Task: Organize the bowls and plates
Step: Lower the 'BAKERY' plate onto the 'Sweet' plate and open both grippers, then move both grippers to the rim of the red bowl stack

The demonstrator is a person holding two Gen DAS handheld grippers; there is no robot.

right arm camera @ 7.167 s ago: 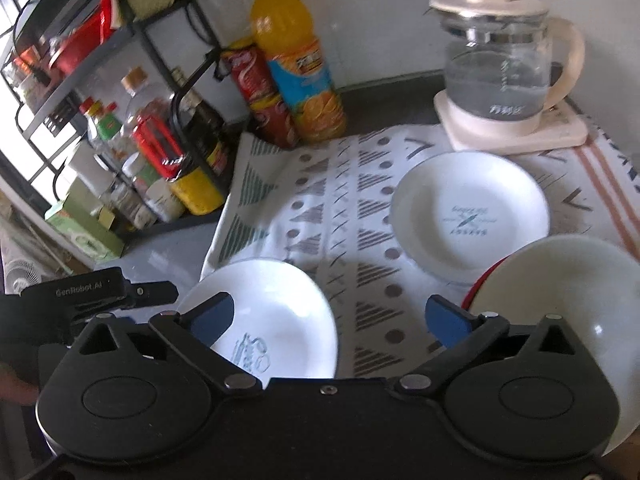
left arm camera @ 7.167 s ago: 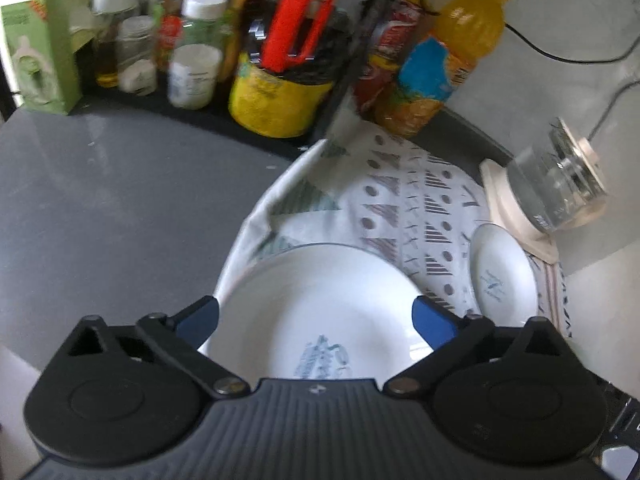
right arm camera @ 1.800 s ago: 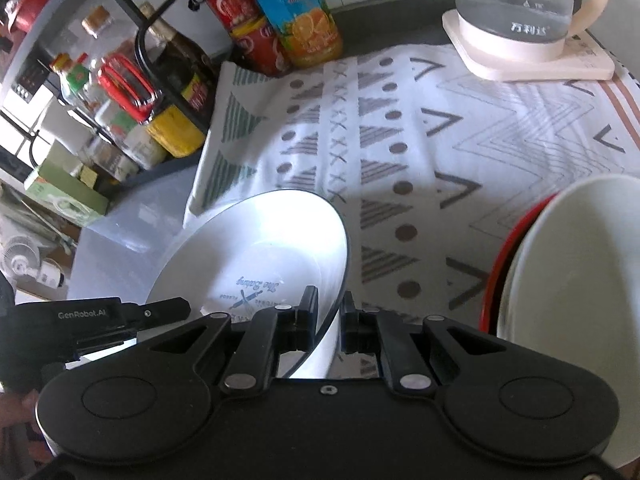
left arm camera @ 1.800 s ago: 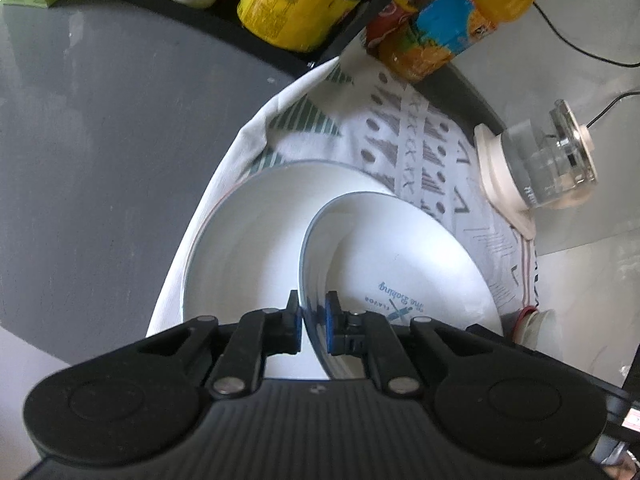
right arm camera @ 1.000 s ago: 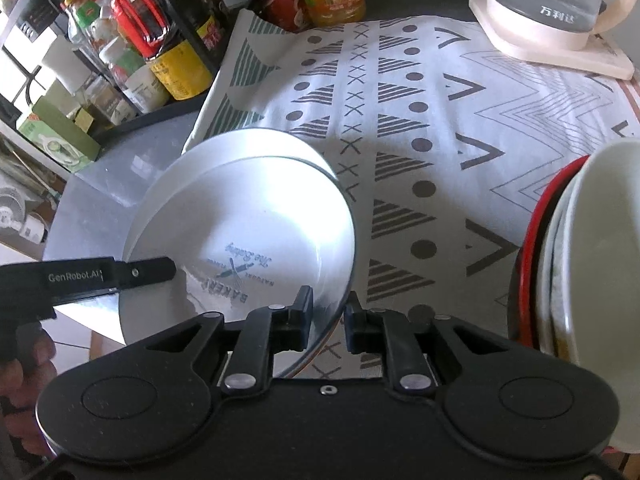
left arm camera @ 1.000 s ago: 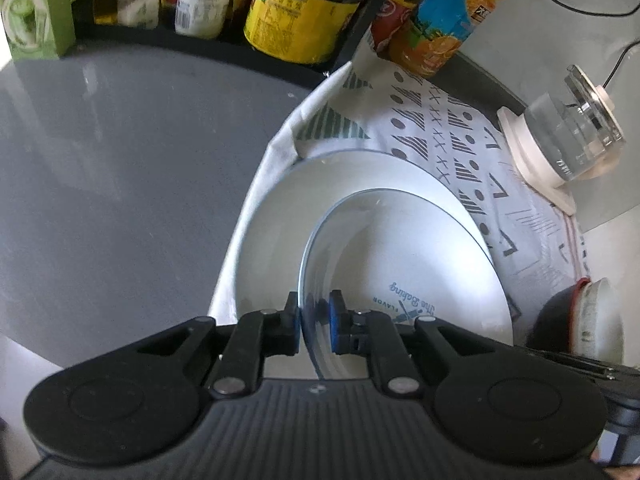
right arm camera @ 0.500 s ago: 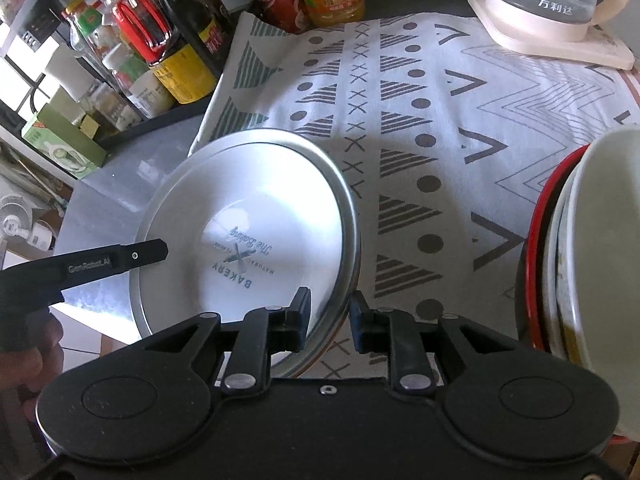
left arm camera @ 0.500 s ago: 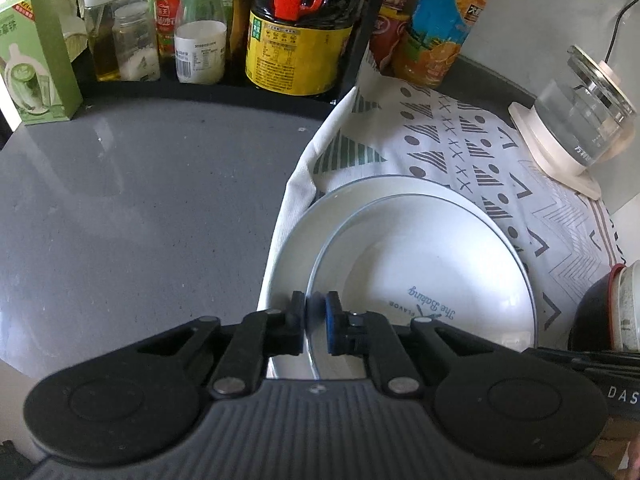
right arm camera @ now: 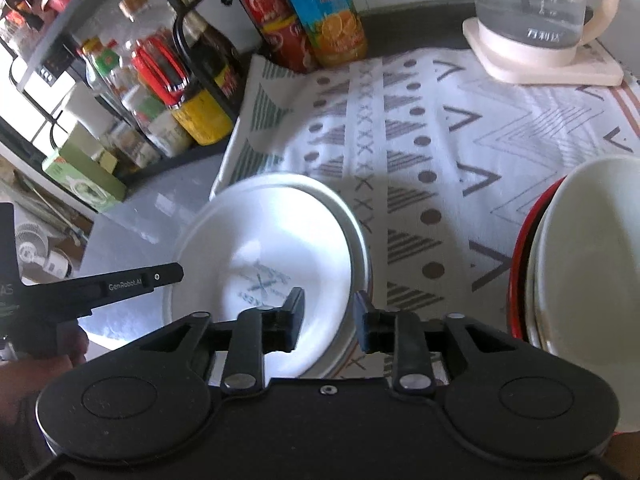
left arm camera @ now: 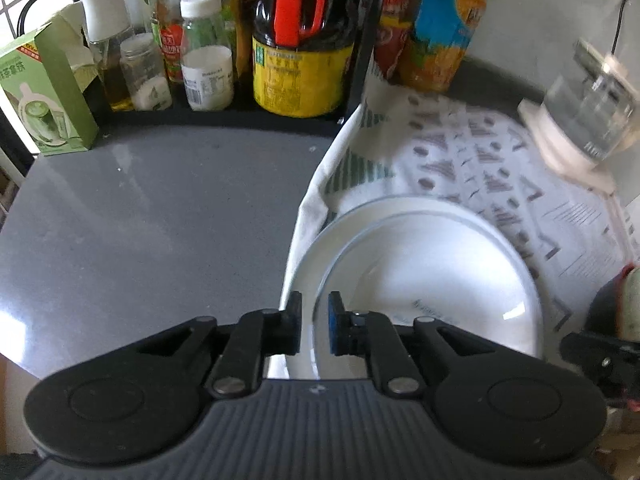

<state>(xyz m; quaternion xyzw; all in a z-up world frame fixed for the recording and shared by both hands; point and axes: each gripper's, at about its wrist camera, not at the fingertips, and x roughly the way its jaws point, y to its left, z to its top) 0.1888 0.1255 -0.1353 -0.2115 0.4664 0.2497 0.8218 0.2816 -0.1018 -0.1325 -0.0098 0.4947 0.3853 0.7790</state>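
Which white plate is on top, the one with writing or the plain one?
The smaller plate with writing sits on top, nested inside the bigger plain plate, whose rim shows around it.

White plates (right arm camera: 280, 240); cloth (right arm camera: 420, 140) white (grey triangles, perhaps green).

The cloth (right arm camera: 460, 168) lies on the worktop (left arm camera: 160, 216). At the cloth's near left corner, the smaller plate (right arm camera: 280, 264) sits inside the larger plate (right arm camera: 358, 240). The stacked bowls (right arm camera: 580, 256) stand at the cloth's near right. The kettle (right arm camera: 532, 12) stands on its base at the cloth's far right corner. The drink bottles (right arm camera: 320, 12) stand behind the cloth's far left edge, with the rack of condiments (left arm camera: 248, 40) left of the cloth.
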